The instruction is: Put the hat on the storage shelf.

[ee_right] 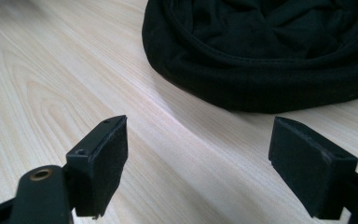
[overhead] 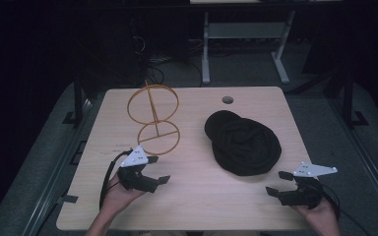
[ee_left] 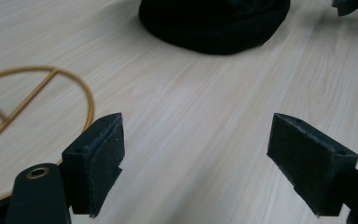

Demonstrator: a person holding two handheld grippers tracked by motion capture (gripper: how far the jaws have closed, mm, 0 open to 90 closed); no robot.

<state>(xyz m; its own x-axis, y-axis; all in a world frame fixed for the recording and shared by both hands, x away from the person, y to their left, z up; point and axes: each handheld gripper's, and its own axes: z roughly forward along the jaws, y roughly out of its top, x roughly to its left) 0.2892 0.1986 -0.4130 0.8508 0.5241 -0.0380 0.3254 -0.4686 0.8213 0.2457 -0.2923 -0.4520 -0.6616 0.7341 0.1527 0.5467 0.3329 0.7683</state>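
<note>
- While both hands rested at the near edge of the worktop (overhead: pixel 197 196), the left claw (overhead: pixel 153 169) sat near-left and the right claw (overhead: pixel 280 183) near-right, well apart from each other.
- Left claw: jaws spread wide, nothing between the pads; in the left gripper view the gap between them (ee_left: pixel 196 158) showed bare wood grain.
- Right claw: jaws also spread wide, nothing pinched; in the right gripper view the gap (ee_right: pixel 198 161) showed bare worktop too.
- Black cloth hat (overhead: pixel 243 142) lay flat on the right half of the worktop, crumpled and folded in on itself, resting on the wood.
- Hat was ahead of the right claw, near it but not touching; in the right gripper view its thick rolled rim (ee_right: pixel 261 79) sat just beyond the pads.
- In the left gripper view the hat (ee_left: pixel 214 23) lay farther off, at the top of the picture, well apart from the pads.
- Gold wire stand (overhead: pixel 153 120), two rings joined by a slanted rod, stood on the left half of the worktop, its lower ring flat on the wood just ahead of the left claw.
- Lower ring (ee_left: pixel 81 86) curved past the left pad in the left gripper view; contact could not be told.
- Round grommet hole (overhead: pixel 228 100) sat near the far edge of the worktop.
- No brand, label or readable writing on hat, stand, claws or worktop.
- Grey three-cornered plates topped both claws.
</note>
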